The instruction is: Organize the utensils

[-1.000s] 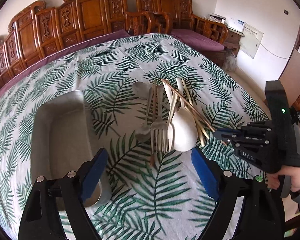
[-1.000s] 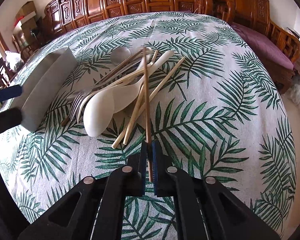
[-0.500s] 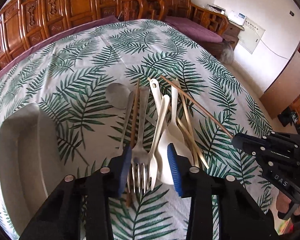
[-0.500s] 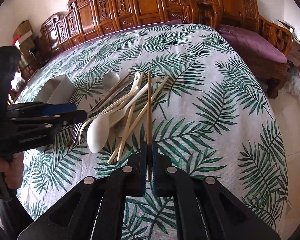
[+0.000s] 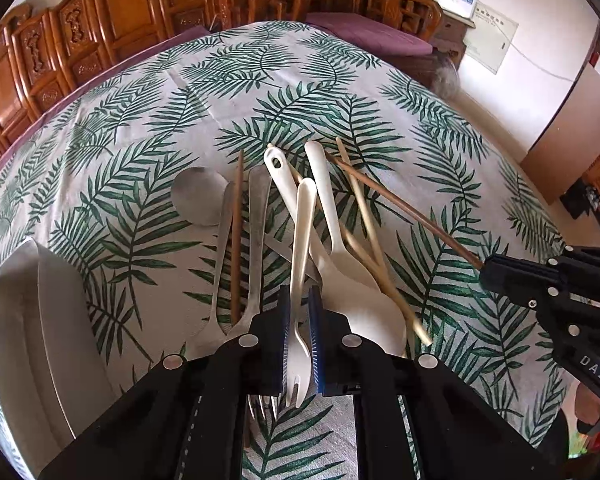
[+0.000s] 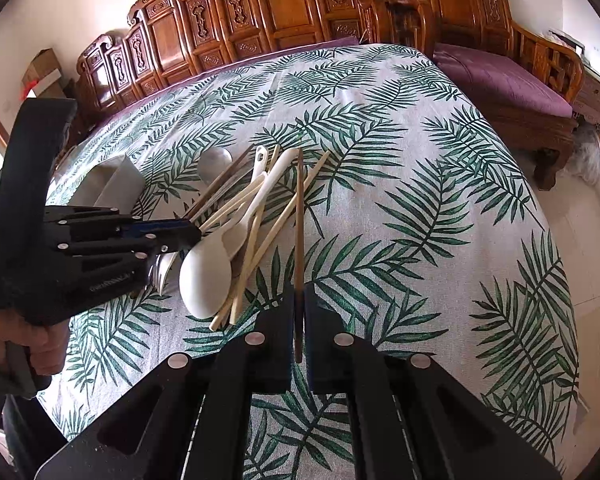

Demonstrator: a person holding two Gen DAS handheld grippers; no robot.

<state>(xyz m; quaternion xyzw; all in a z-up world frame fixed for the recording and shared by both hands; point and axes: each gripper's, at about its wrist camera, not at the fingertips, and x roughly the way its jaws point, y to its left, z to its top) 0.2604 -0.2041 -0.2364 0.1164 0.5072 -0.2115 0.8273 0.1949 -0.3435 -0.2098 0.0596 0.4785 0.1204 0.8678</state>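
Note:
A pile of utensils lies on the leaf-print tablecloth: white spoons, a metal fork, a metal spoon, pale chopsticks and a brown chopstick. My left gripper is closing, and its blue pads press on the head end of a white plastic fork in the pile. My right gripper is shut on another brown chopstick, whose far end rests on the pile. In the left wrist view this gripper is at the right. The left gripper reaches in from the left in the right wrist view.
A grey tray sits on the table left of the pile. Carved wooden chairs line the far side, and a bench with a purple cushion stands to the right. The table's right edge drops to the floor.
My left gripper came down over the pile and its jaws went from wide to closed around the white fork. The right gripper stayed shut on its chopstick and lifted slightly.

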